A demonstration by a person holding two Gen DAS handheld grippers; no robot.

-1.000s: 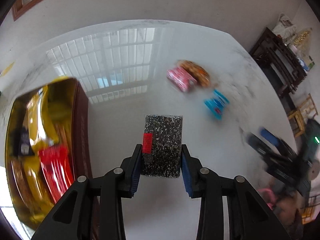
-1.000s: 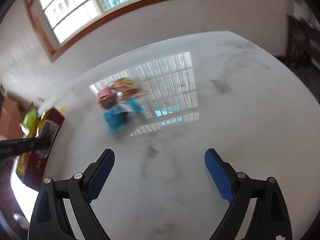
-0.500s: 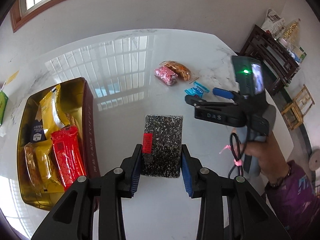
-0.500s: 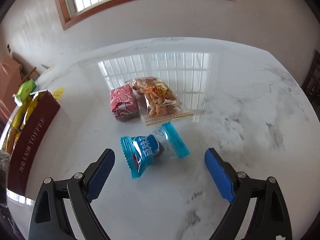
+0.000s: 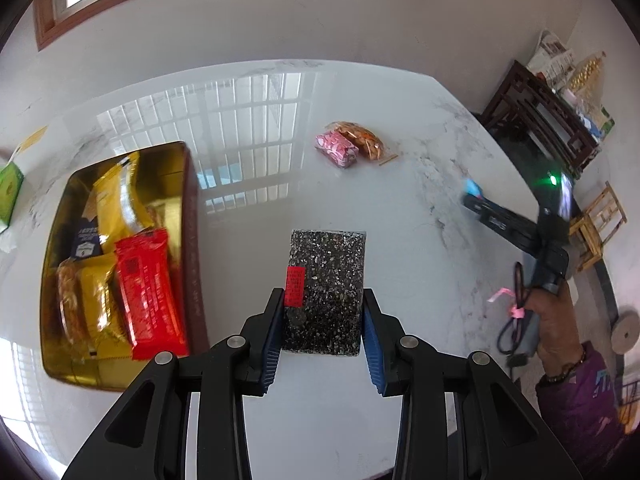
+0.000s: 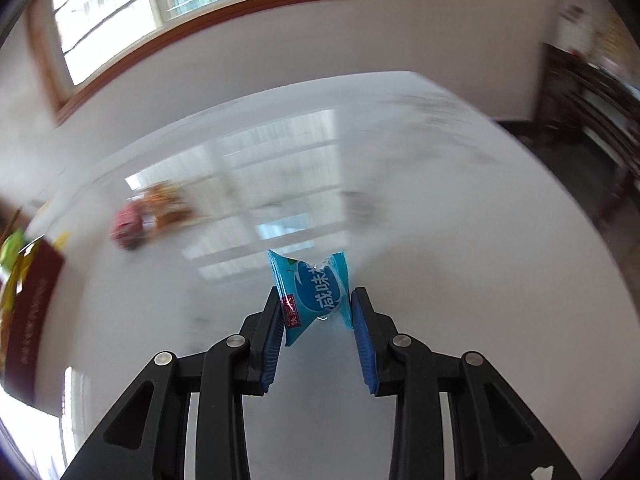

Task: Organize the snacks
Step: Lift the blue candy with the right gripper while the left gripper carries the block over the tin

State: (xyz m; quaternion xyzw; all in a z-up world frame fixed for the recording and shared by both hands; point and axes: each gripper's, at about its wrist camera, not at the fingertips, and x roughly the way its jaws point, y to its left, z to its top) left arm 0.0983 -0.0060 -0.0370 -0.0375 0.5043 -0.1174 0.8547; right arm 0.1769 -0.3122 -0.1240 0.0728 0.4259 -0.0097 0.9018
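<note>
My left gripper (image 5: 323,320) is shut on a black speckled snack pack (image 5: 326,288) with a red label, held above the white marble table (image 5: 420,208). A gold tin (image 5: 182,160) with dark red sides sits to its left, holding a red bar (image 5: 150,292) and yellow packs. My right gripper (image 6: 316,316) is shut on a blue candy wrapper (image 6: 314,290), lifted above the table; it also shows at the right of the left wrist view (image 5: 474,192). A pink candy (image 5: 336,150) and a clear bag of orange crackers (image 5: 360,142) lie together farther back.
A green box (image 5: 8,192) lies at the table's left edge. Dark wooden furniture (image 5: 544,120) and a small wooden stool (image 5: 600,220) stand beyond the table's right side. The tin's red side (image 6: 28,312) shows at the left of the right wrist view.
My right gripper has closed on the blue candy, lifted it off the table and moved right. My left gripper still holds the speckled pack and has shifted a little.
</note>
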